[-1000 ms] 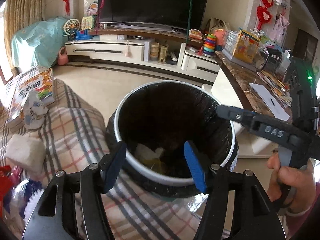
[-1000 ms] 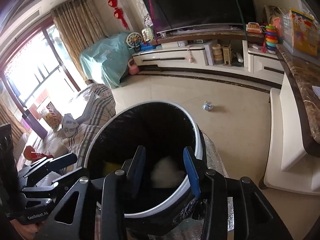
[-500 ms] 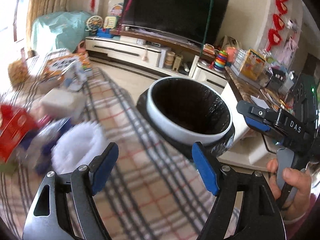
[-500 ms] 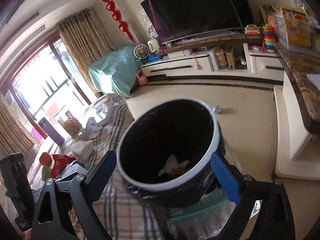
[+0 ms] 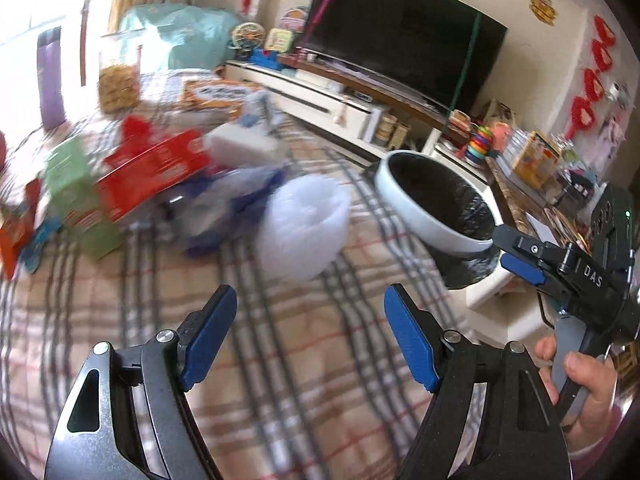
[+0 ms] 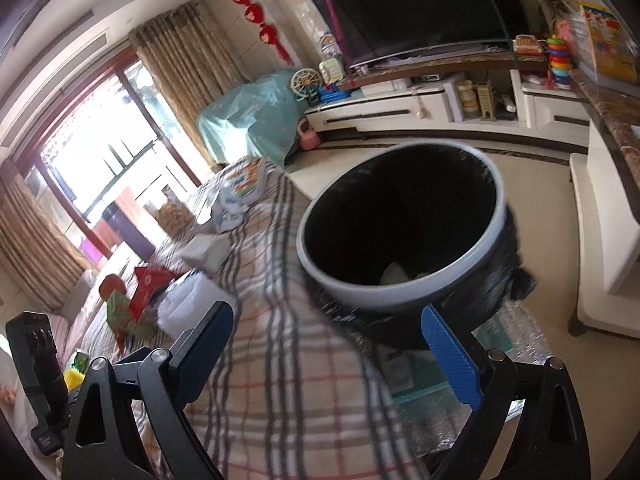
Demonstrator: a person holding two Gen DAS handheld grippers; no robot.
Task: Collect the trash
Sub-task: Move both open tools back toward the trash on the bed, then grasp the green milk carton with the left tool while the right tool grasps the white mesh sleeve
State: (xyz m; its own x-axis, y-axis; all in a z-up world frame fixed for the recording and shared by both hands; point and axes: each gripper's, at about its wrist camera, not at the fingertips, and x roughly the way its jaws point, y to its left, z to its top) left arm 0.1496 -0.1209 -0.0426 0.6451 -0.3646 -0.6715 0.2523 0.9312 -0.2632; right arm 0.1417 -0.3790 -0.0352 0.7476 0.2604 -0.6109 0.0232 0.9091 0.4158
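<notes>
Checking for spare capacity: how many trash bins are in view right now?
1. The trash bin, black-lined with a white rim, stands just past the end of the plaid-covered table; another could be hidden outside both views.

Black grippers (image 5: 310,336), blue-padded jaws

You've got open plaid cloth (image 5: 304,344) right ahead of the left gripper (image 5: 310,338), nothing between its spread fingers. Further out, a white foam wad (image 5: 304,232) and a pile of boxes and wrappers (image 5: 152,172) crowd the left. The bin (image 6: 400,236) blocks the cloth's far right edge, just beyond the wide-open right gripper (image 6: 332,354).
</notes>
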